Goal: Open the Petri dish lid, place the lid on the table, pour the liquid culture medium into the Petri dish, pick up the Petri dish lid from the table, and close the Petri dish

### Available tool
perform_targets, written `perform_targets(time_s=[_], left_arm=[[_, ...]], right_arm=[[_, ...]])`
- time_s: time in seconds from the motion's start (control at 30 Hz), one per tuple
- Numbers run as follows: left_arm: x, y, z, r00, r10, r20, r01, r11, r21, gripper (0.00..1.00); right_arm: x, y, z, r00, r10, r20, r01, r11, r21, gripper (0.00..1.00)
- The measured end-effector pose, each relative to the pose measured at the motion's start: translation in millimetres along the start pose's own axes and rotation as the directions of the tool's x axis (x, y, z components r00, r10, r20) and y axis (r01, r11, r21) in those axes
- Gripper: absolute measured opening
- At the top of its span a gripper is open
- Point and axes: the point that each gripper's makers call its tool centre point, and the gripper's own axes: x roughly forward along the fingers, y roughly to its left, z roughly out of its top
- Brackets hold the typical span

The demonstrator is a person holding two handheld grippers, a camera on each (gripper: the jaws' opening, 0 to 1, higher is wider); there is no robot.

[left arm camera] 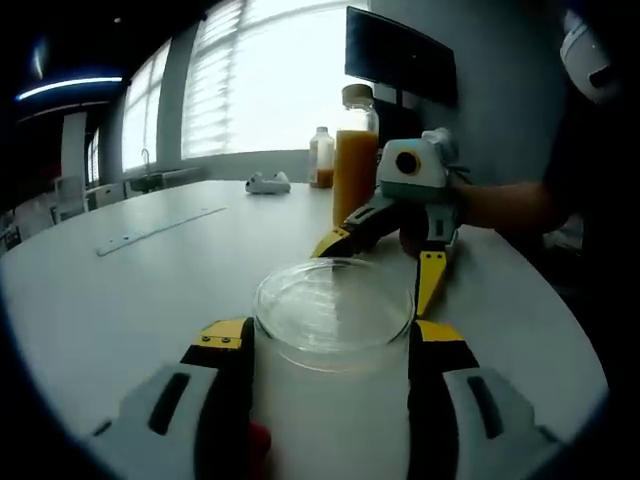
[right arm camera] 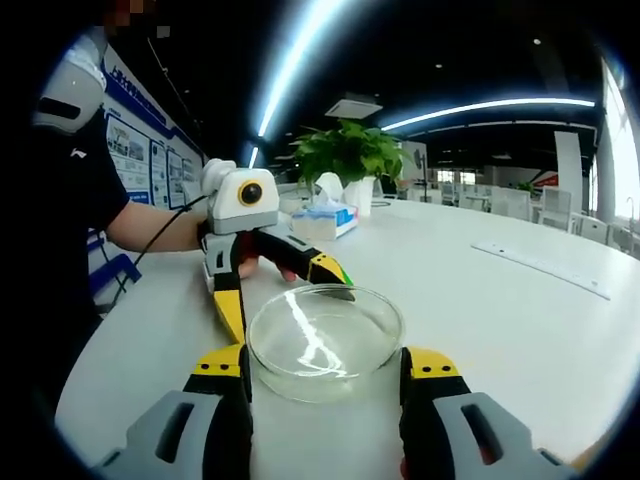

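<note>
the petri dish (left arm camera: 333,312) sits between the left gripper (left arm camera: 335,345) and the right gripper (right arm camera: 322,362), both spread astride it, neither clearly pinching; equally near.

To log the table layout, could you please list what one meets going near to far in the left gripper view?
Clear glass Petri dish → tall bottle of orange liquid → small brown-capped bottle → bright window with blinds.

Bare table (left arm camera: 120,300) left of the dish (left arm camera: 333,312) — orange bottle (left arm camera: 356,160) blocks behind.
</note>
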Motion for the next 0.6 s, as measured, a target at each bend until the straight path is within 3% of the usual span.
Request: perform_targets(time_s=[0.6], left_arm=[[-2.5, 1.0, 4.3, 1.000, 0.005, 0.018, -0.005, 1.000, 0.016, 0.53]], right_arm=[[-0.8, -2.0, 2.8, 1.000, 0.003, 0.011, -0.003, 1.000, 0.008, 0.54]])
